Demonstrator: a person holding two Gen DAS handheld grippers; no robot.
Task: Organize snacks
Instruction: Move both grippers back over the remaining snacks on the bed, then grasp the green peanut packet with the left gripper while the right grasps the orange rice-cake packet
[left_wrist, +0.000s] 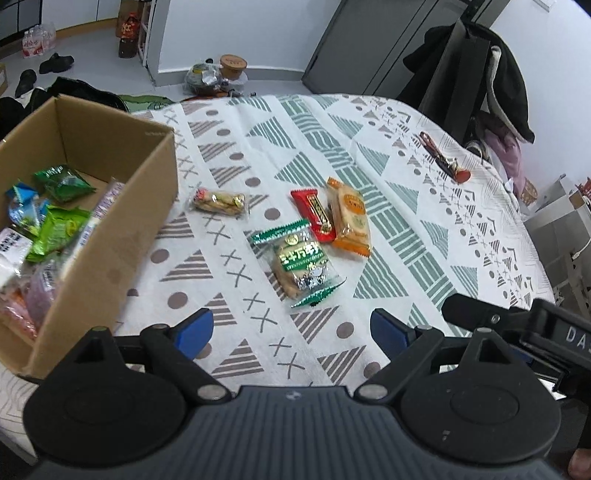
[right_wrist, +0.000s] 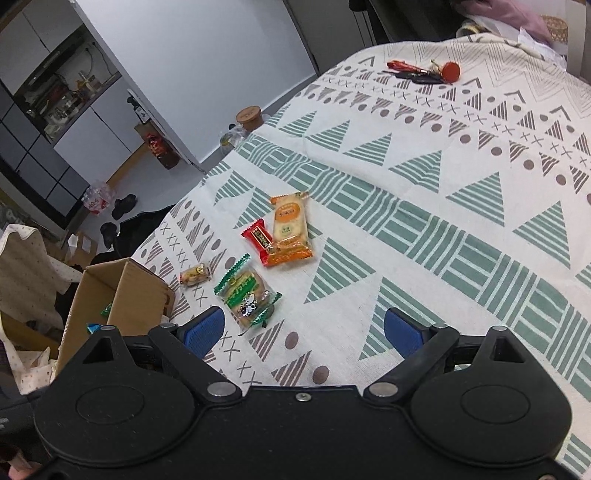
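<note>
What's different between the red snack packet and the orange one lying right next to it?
The red packet is narrower and shorter than the orange packet. The red packet is opaque with a gold label, while the orange packet has a clear window showing a pale biscuit. In the right wrist view, the red packet's lower end appears tucked against the orange packet's edge. Both lie flat on the patterned tablecloth, outside the cardboard box.

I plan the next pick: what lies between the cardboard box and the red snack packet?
In the left wrist view, one small clear-wrapped snack lies on the tablecloth between the cardboard box and the red snack packet.
</note>
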